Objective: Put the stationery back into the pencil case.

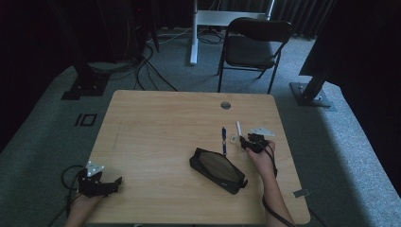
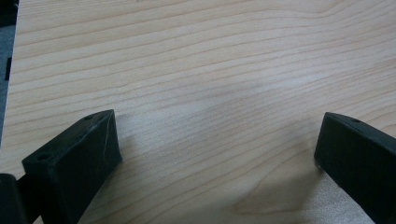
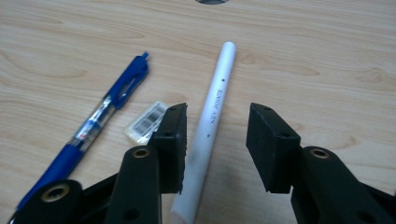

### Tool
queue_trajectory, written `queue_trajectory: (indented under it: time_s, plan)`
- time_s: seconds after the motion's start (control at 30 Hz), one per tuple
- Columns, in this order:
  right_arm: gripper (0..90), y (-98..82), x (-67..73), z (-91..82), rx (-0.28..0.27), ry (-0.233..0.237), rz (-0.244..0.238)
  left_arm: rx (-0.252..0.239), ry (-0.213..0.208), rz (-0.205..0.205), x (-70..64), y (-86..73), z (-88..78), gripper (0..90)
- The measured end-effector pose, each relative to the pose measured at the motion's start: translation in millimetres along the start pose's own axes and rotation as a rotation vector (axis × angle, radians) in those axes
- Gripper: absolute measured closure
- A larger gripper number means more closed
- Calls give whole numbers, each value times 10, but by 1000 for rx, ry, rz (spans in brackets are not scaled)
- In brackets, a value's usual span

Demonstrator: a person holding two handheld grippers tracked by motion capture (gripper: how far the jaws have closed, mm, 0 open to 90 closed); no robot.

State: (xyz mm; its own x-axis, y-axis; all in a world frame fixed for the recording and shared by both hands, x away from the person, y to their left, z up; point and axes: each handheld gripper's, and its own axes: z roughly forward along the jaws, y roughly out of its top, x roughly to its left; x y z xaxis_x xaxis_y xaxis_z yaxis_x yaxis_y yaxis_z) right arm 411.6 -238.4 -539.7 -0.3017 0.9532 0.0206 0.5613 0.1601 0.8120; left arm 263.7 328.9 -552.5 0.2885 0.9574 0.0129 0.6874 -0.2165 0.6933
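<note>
White pen (image 3: 211,116) lies flat on the wooden table (image 1: 156,127), right of centre, and in the right gripper view it runs up between the two black jaws of the right gripper (image 3: 215,140). Those jaws straddle it: the left one sits just beside the barrel, maybe brushing it, the right one stands clear with bare wood in the gap, so no squeeze on it yet. No earlier shot to compare, so that's the picture as it stands. Just left of the white pen, a small barcoded tag (image 3: 145,119) lies partly behind the left jaw, and beyond that a blue pen (image 3: 100,116) lies at a slant. From the high view, the right gripper (image 1: 246,142) points away from the person, with a black pencil case (image 1: 217,169) near it, toward the person's side, lying open on the table. Over at the near left corner, the left gripper (image 1: 111,183) rests low, well apart from all of it, and in its own view its jaws (image 2: 215,154) stand wide over bare wood, nothing between them.
</note>
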Motion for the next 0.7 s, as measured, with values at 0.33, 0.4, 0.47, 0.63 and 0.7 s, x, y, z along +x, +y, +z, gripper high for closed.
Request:
queue_trajectory:
  time_s: [0.33, 0.4, 0.47, 0.63, 0.7]
  plan:
    - [618, 57, -11, 164, 27, -7, 1, 0, 0, 0, 0, 0, 0, 2]
    - [634, 63, -9, 192, 34, -7, -1, 0, 0, 0, 0, 0, 0, 2]
    - [644, 74, -7, 217, 39, -10, -6, 0, 0, 0, 0, 0, 0, 2]
    - [665, 87, 1, 273, 57, -17, -5, 0, 0, 0, 0, 0, 0, 2]
    - [676, 83, 1, 291, 65, -15, -3, 0, 0, 0, 0, 0, 0, 2]
